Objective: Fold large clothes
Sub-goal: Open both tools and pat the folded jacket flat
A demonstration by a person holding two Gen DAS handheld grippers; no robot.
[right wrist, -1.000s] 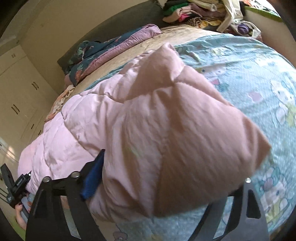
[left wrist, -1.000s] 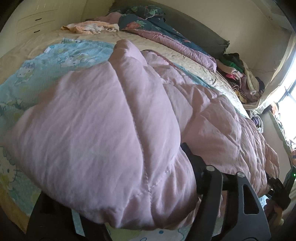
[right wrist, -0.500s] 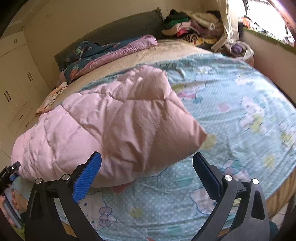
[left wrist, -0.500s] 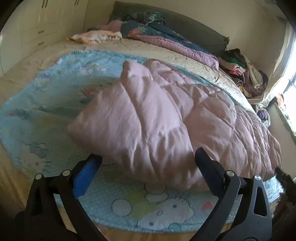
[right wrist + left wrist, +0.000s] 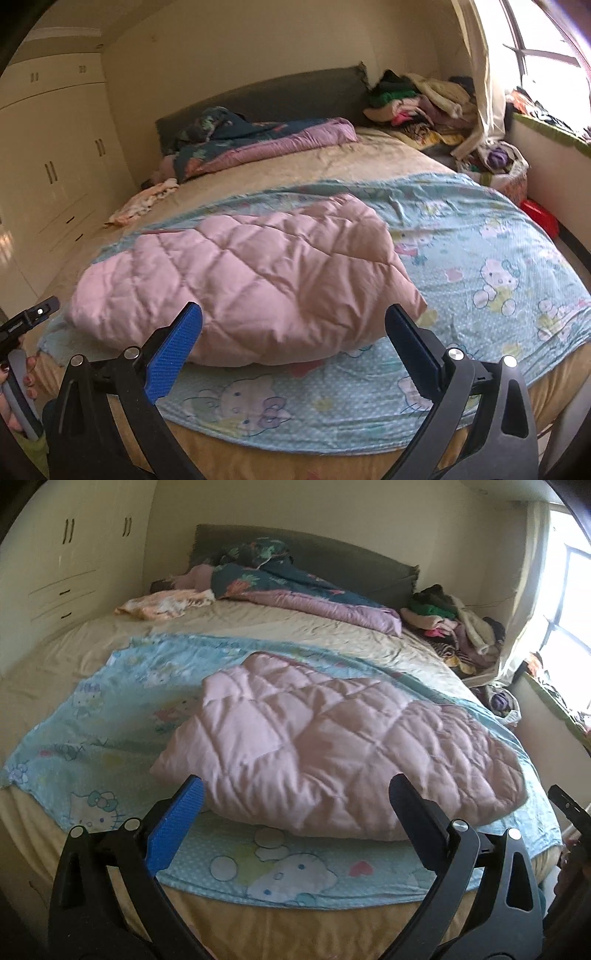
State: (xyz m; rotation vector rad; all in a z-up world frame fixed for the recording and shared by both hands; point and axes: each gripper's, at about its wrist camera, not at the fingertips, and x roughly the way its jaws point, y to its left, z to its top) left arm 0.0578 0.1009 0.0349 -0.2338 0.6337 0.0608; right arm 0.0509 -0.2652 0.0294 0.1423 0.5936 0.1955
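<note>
The left gripper (image 5: 295, 805) has its jaws wide apart, and nothing is between them. The right gripper (image 5: 293, 326) is wide too, with nothing in it. Neither one touches anything.

The pink quilt (image 5: 332, 749) lies folded in a puffy heap just past the tips of both pairs of jaws. From the left wrist, the blue pad (image 5: 173, 830) covers a bit of the quilt's near edge, and the black finger on the other side hides another bit. From the right wrist the same quilt (image 5: 251, 280) fills the gap past the jaws, and its near edge is blurry.

The quilt sits on a blue cat sheet (image 5: 92, 738) that spreads out beyond and to both sides of the jaws. The near end of that sheet drops behind the gripper frames, so its edge is partly hidden.

Far past the jaws, a dark flower blanket (image 5: 280, 579) with a purple side lies by the grey headboard (image 5: 332, 554). A pile of clothes (image 5: 454, 624) sits far off to the right side; it is too jumbled to tell what each piece is.

At the left rim of the right wrist view, a hand (image 5: 16, 391) holds the other gripper's handle, mostly cut off
</note>
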